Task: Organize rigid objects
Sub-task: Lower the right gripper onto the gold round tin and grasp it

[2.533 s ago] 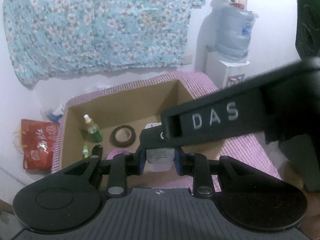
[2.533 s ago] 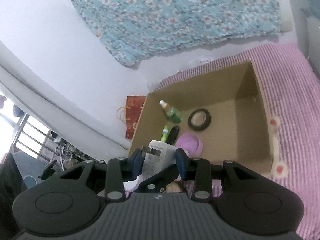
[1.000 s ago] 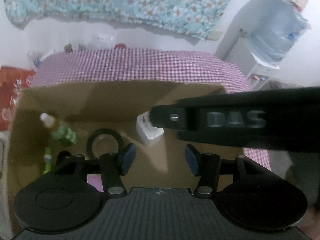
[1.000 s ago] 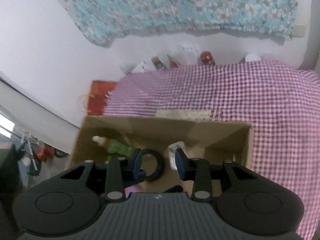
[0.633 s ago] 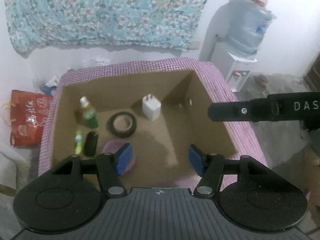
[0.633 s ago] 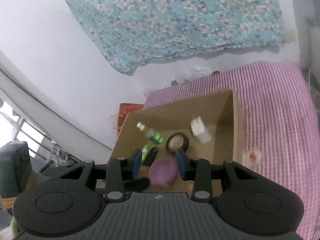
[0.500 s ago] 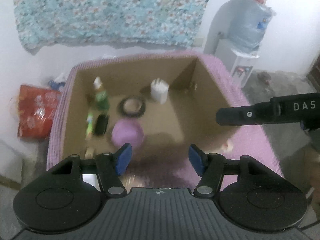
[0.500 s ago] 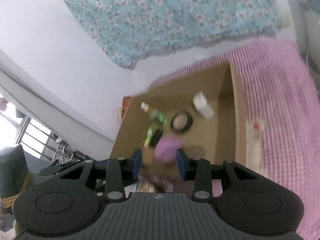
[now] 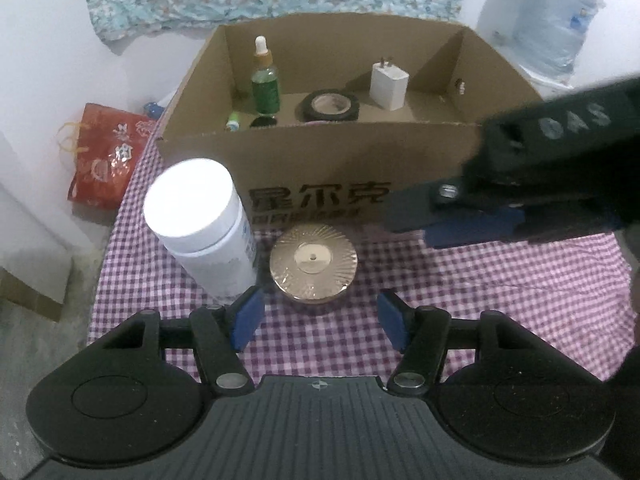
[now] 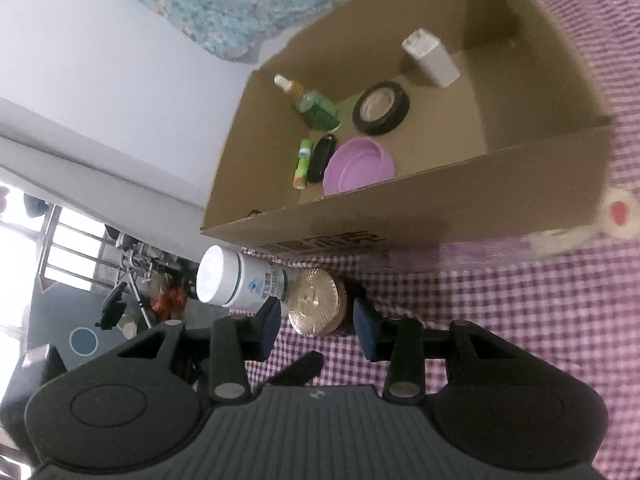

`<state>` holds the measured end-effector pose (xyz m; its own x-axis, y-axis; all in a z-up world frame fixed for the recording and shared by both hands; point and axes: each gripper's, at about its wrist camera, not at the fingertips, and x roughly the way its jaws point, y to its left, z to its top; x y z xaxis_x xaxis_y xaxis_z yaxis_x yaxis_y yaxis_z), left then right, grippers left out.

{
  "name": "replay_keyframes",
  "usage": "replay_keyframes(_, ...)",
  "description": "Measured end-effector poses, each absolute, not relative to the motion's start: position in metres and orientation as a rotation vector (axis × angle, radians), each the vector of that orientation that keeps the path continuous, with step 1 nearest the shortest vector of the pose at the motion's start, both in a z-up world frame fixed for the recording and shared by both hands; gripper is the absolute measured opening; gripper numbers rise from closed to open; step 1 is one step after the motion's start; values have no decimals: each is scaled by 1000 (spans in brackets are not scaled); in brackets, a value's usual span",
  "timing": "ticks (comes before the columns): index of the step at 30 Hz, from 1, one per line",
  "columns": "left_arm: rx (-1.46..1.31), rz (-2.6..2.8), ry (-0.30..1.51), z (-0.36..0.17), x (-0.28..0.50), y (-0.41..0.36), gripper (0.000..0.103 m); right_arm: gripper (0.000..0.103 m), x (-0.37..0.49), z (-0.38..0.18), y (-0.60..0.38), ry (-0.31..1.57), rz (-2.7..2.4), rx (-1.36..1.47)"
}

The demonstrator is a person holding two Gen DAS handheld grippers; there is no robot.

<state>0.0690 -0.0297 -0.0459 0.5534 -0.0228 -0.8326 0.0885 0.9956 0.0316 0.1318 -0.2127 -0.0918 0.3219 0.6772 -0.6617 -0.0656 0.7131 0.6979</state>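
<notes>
A gold round tin (image 9: 313, 262) and a white screw-cap bottle (image 9: 200, 226) stand on the checked cloth in front of a cardboard box (image 9: 320, 168). My left gripper (image 9: 322, 320) is open and empty just short of the tin. My right gripper (image 10: 316, 326) is open and empty, close behind the tin (image 10: 316, 306), with the bottle (image 10: 236, 276) to its left. It shows from the side in the left wrist view (image 9: 472, 228). The box (image 10: 400, 216) holds a white charger (image 10: 430, 62), black tape roll (image 10: 380, 108), green dropper bottle (image 10: 316, 108), purple lid (image 10: 358, 166), a small green tube and a black item.
A pink-checked cloth (image 9: 480, 280) covers the table. A red bag (image 9: 106, 156) lies on the floor at the left. A water dispenser bottle (image 9: 548, 28) stands at the back right. A white item with a red spot (image 10: 616, 216) lies right of the box.
The white charger went from between both grippers into the box and both jaws opened. Both grippers then pulled back and dropped low, in front of the box by the tin and bottle.
</notes>
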Motion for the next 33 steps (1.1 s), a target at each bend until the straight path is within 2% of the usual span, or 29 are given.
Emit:
replay_keyframes(11, 34, -50, 990, -73, 83, -22, 57, 43, 160, -129, -177, 1220, 545, 590)
replay_keyframes(18, 55, -64, 986, -75, 80, -27, 57, 44, 160, -132, -173, 1233, 565, 571)
replay_keyframes(33, 168, -330, 984, -73, 56, -93, 57, 44, 110, -125, -250, 1227, 399, 624)
